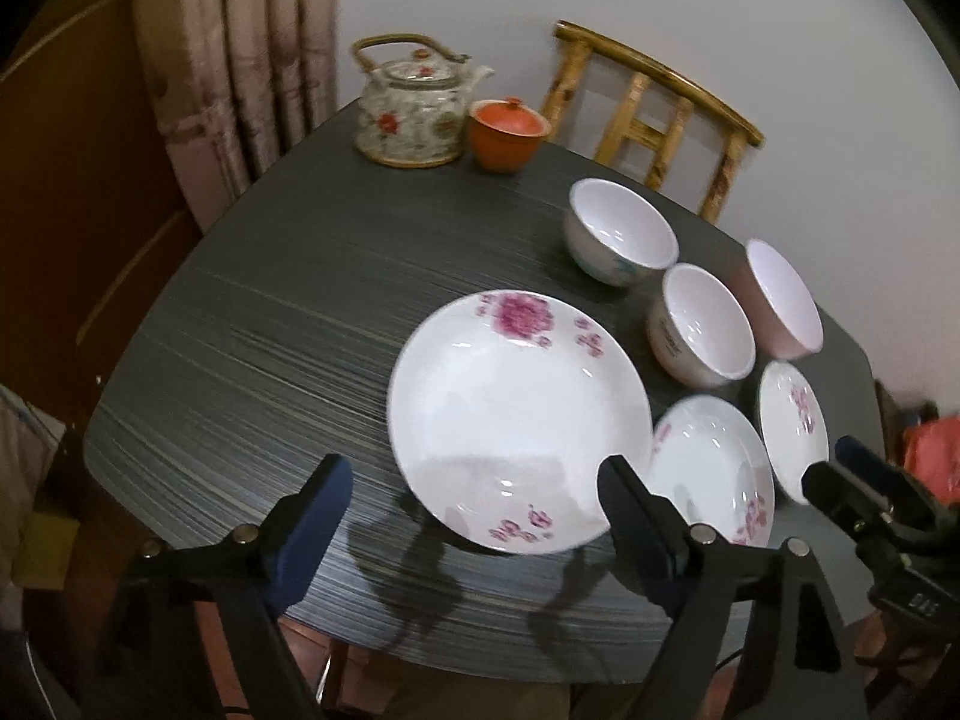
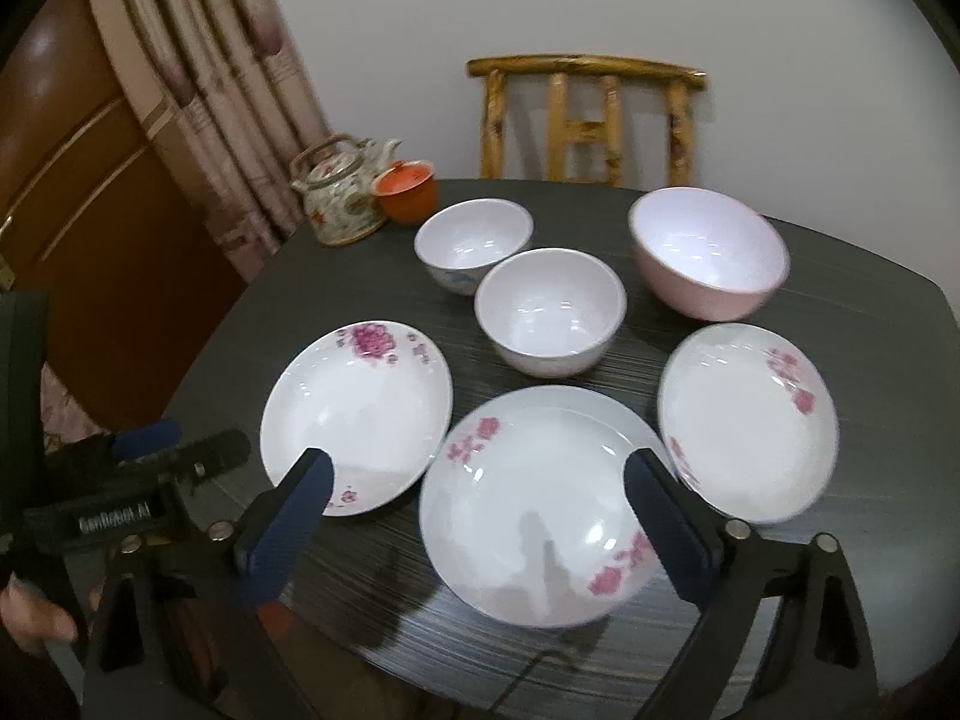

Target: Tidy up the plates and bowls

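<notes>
Three white plates with pink flowers lie on the dark table: a left plate [image 1: 516, 414] [image 2: 360, 414], a middle plate [image 2: 540, 504] [image 1: 714, 468] and a right plate [image 2: 744, 420] [image 1: 792, 426]. Behind them stand two small white bowls [image 2: 474, 243] [image 2: 549, 309] and a larger pink bowl [image 2: 708, 252]. My left gripper [image 1: 474, 495] is open and empty, above the near edge of the left plate. My right gripper [image 2: 480, 486] is open and empty, above the near side of the middle plate.
A flowered teapot [image 1: 414, 111] and an orange lidded cup [image 1: 507, 132] stand at the table's far left corner. A bamboo chair [image 2: 585, 117] stands behind the table against the wall. A curtain [image 2: 198, 72] hangs at the left.
</notes>
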